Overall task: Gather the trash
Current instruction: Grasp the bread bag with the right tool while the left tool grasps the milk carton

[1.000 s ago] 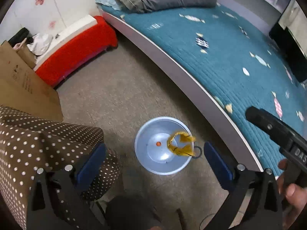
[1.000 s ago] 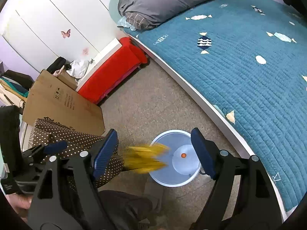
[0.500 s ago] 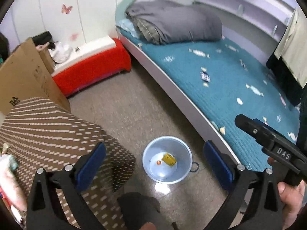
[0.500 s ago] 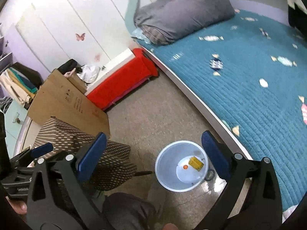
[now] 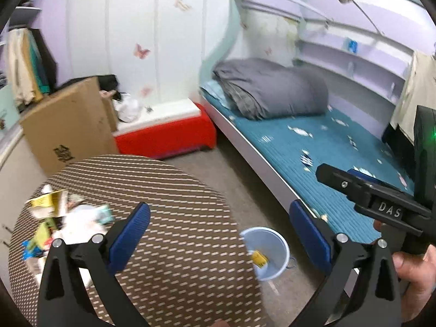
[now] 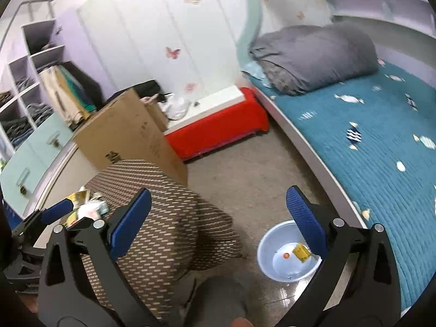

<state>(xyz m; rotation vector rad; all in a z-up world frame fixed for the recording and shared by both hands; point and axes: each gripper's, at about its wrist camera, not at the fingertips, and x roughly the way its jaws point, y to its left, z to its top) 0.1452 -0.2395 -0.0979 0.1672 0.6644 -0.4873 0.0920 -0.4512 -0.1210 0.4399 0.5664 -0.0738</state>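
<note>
Left wrist view: left tongs [image 5: 219, 233] spread wide, nothing between the blue pads. They sit higher than a second ago; the view then looked straight down onto the pale blue basin [image 5: 275, 245], now it takes in the wall, the red bench [image 5: 166, 136] and the grey bedding [image 5: 269, 90]. The basin stands on the floor [image 5: 237, 169] between the round table with the spotted brown cover [image 5: 169, 204] and the bed [image 5: 327, 147]. The yellow wrapper [image 5: 259, 259] lies inside it; a second ago it was caught mid-fall at the rim. A heap of wrappers and paper [image 5: 62, 218] lies on the table's left part, not seen earlier. The person's right hand [image 5: 414, 269] grips the other tool's handle at the right edge.

Right wrist view: right tongs [image 6: 218, 218] are at full spread and empty; the jaws opened further within the last second. The basin [image 6: 275, 245] shows the wrapper [image 6: 301, 253] flat on its bottom beside a small orange bit [image 6: 286, 256]. One tip of the left tongs [image 6: 57, 207] pokes in beside the trash heap [image 6: 87, 207].
</note>
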